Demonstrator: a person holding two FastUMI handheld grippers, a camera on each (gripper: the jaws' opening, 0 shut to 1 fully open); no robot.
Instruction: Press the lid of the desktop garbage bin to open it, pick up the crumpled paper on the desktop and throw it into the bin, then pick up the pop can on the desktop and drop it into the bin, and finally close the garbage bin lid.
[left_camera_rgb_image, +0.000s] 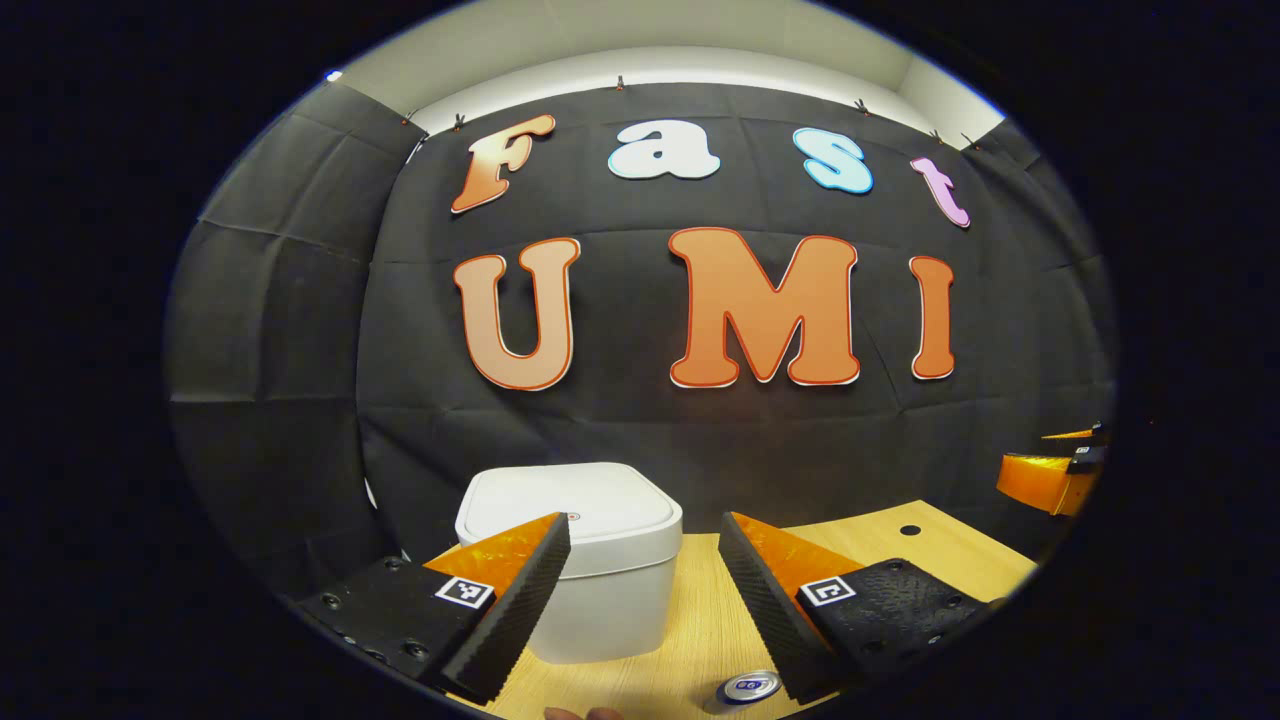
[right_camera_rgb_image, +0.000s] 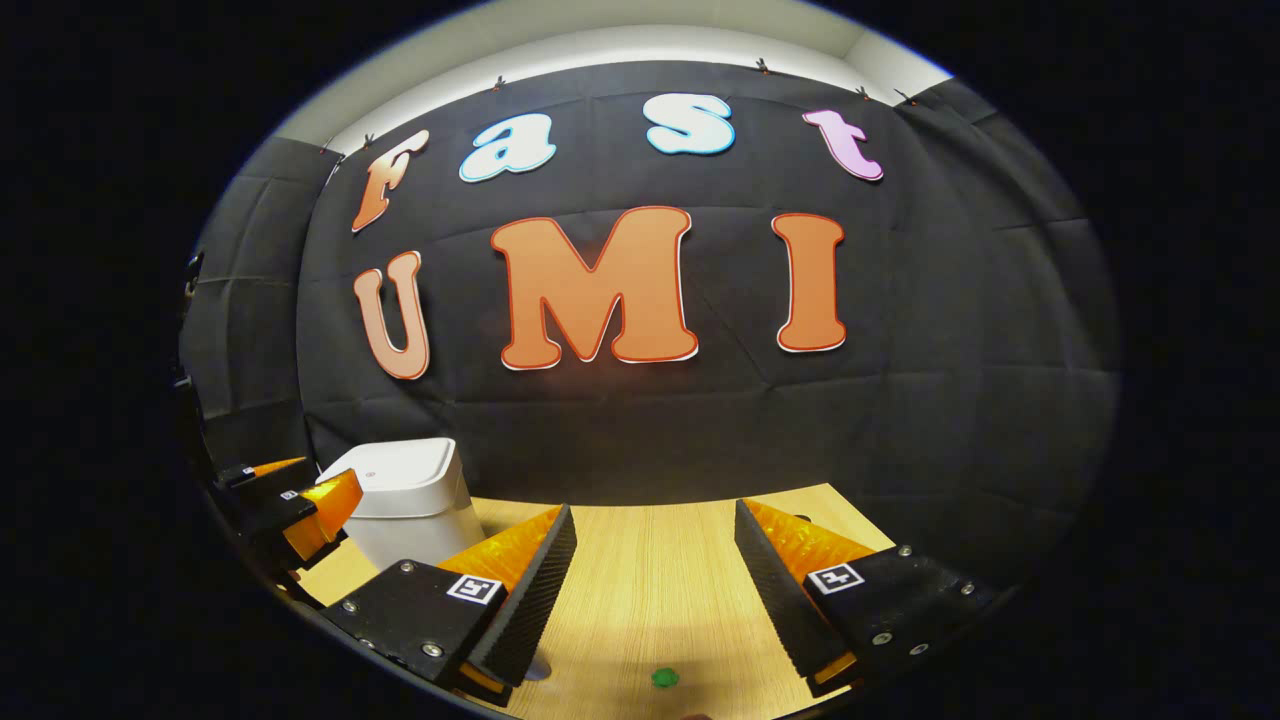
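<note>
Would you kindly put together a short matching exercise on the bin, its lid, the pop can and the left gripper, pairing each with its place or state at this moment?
Things:
1. garbage bin
2. lid
3. pop can
4. left gripper

Places or states:
A. lying on the wooden desktop at the near edge of the left gripper view
B. open, holding nothing
C. standing on the desktop in front of the black cloth wall
D. down, closed

Pairs: 1-C, 2-D, 3-A, 4-B
</note>
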